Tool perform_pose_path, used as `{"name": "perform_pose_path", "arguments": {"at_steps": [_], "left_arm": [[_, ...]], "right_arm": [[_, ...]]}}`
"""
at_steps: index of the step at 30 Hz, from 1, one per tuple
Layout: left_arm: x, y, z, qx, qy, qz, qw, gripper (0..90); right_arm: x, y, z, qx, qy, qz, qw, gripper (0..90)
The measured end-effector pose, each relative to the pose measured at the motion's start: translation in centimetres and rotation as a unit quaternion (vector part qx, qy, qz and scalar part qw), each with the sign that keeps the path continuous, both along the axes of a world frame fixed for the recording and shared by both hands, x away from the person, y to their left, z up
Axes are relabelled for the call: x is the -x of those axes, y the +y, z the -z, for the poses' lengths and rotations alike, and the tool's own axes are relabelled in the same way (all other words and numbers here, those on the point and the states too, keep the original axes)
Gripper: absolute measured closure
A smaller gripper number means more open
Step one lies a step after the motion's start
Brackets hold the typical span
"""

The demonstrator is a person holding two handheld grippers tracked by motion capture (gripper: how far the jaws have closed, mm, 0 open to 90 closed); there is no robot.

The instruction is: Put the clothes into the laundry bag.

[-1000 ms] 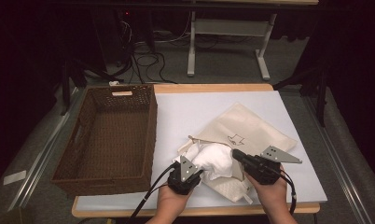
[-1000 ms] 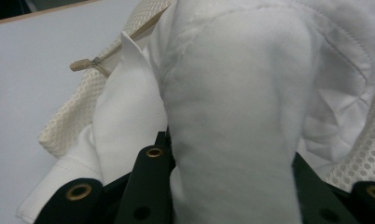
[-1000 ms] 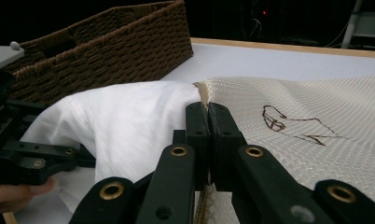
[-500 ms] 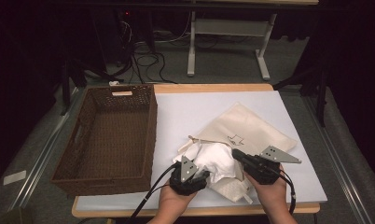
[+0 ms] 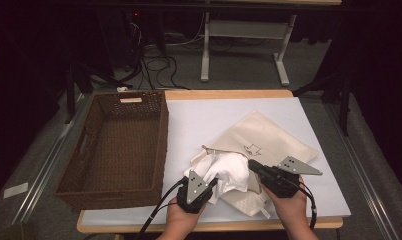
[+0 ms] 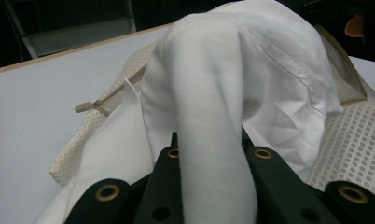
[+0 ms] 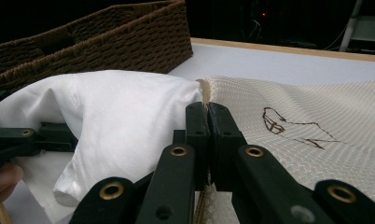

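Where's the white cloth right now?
High view: the white cloth is at the table's near edge, bunched on the mesh bag, between both grippers, right of the basket.

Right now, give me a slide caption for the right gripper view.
Right tool pinches the mesh laundry bag's zipper edge while the left tool grips the white garment at its mouth.

The basket [image 5: 116,147] is sitting along the table's [image 5: 199,115] left edge, the mesh bag [image 5: 261,142] lying toward its front right corner, the cloth [image 5: 228,170] bunching at the bag's near-left end.
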State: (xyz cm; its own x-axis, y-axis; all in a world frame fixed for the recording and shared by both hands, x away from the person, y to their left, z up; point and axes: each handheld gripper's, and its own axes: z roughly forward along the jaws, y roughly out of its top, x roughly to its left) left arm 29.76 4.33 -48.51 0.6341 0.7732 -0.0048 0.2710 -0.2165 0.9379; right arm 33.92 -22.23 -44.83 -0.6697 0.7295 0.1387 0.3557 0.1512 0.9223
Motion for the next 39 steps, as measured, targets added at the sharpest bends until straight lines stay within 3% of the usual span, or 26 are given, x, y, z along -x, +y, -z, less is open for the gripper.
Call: {"name": "perform_pose_path", "arguments": {"at_steps": [6, 16, 18, 21, 25, 29, 34, 35, 37, 39], "left_arm": [[-0.8, -1.5, 1.0, -0.026, 0.024, 0.002, 0.9994, 85.7], [-2.2, -3.1, -0.1, -0.002, 0.036, 0.001, 0.9994, 80.9], [-2.7, -3.6, 0.0, 0.001, 0.049, 0.012, 0.9987, 73.0], [-3.0, -4.1, 0.2, 0.019, 0.051, 0.025, 0.9982, 63.3], [-2.4, -4.1, 0.2, 0.025, 0.029, 0.041, 0.9984, 45.9], [-1.2, -3.2, 0.1, 0.035, 0.02, 0.053, 0.9978, 35.9], [-0.2, -1.7, 0.1, 0.066, 0.042, 0.058, 0.9953, 40.1], [-0.1, -1.6, 0.1, 0.068, 0.038, 0.059, 0.9952, 45.1], [0.0, -1.5, 0.1, 0.064, 0.028, 0.057, 0.996, 66.1], [-0.3, -1.6, 0.1, 0.059, 0.024, 0.046, 0.9969, 80.2]], "right_arm": [[0.1, -0.1, -0.1, -0.003, -0.001, 0.004, 1.0, 88.4], [0.3, 0.1, -0.4, -0.004, -0.01, -0.002, 0.9999, 88.4], [0.3, 0.1, -0.3, -0.003, -0.012, -0.004, 0.9999, 88.4], [0.4, 0.2, -0.3, -0.002, -0.012, -0.006, 0.9999, 88.4], [0.5, 0.1, -0.3, -0.004, -0.009, -0.005, 0.9999, 88.3], [0.5, 0.0, -0.3, -0.003, -0.01, -0.007, 0.9999, 88.3], [0.5, 0.1, -0.2, 0.001, -0.012, -0.003, 0.9999, 88.3], [0.6, 0.1, -0.2, 0.002, -0.011, -0.002, 0.9999, 88.3], [0.5, 0.1, -0.3, 0.004, -0.011, -0.004, 0.9999, 88.3], [0.5, 0.2, -0.2, 0.004, -0.013, -0.003, 0.9999, 88.3]]}}
